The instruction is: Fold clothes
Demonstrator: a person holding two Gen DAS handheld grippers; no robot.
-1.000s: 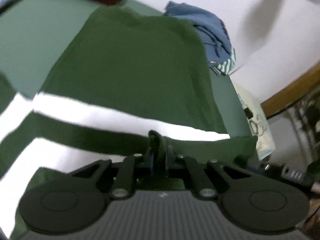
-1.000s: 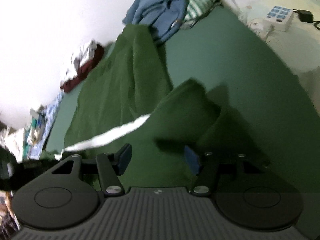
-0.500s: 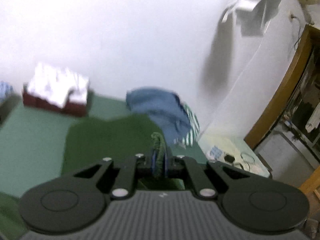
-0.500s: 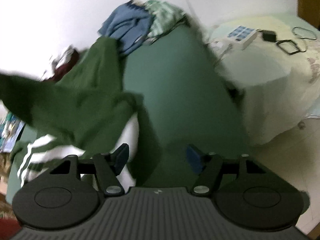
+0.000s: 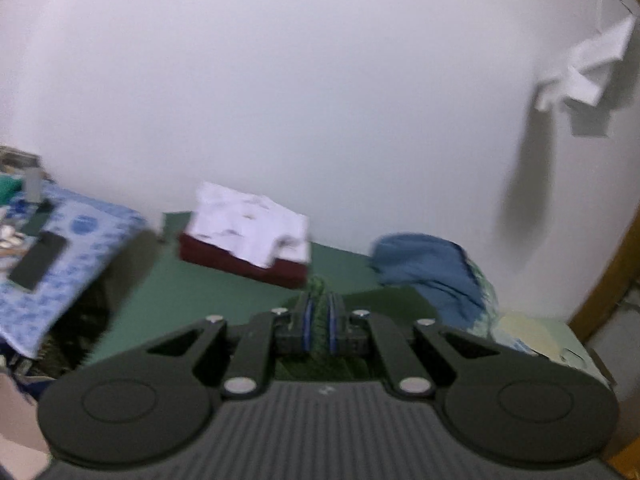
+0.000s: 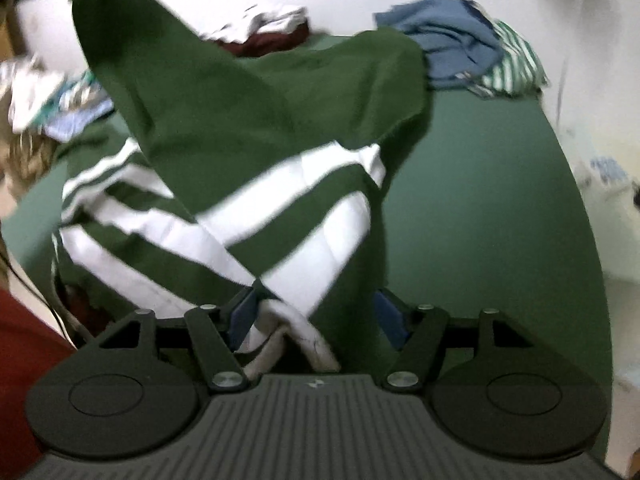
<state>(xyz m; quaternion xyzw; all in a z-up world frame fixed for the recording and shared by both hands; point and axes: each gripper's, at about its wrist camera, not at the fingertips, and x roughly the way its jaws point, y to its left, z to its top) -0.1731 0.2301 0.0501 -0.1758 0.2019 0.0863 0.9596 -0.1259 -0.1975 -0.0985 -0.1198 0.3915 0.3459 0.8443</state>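
Lighting, my views: dim, flat indoor light. White wall (image 5: 320,80) glares; long shadow on it. Motion blur throughout; fisheye-curved edges.

Place: a room in a home
Signs: loose clothes (image 6: 460,40) heaped on a green-covered table (image 6: 480,184); folded stack (image 5: 246,236) by the white wall (image 5: 320,80); wooden door frame (image 5: 608,280)

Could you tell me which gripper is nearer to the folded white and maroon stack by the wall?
Left. The left gripper, shut on the green sweater, is raised, facing the stack. The right gripper is lower, with the sweater between it and the stack.
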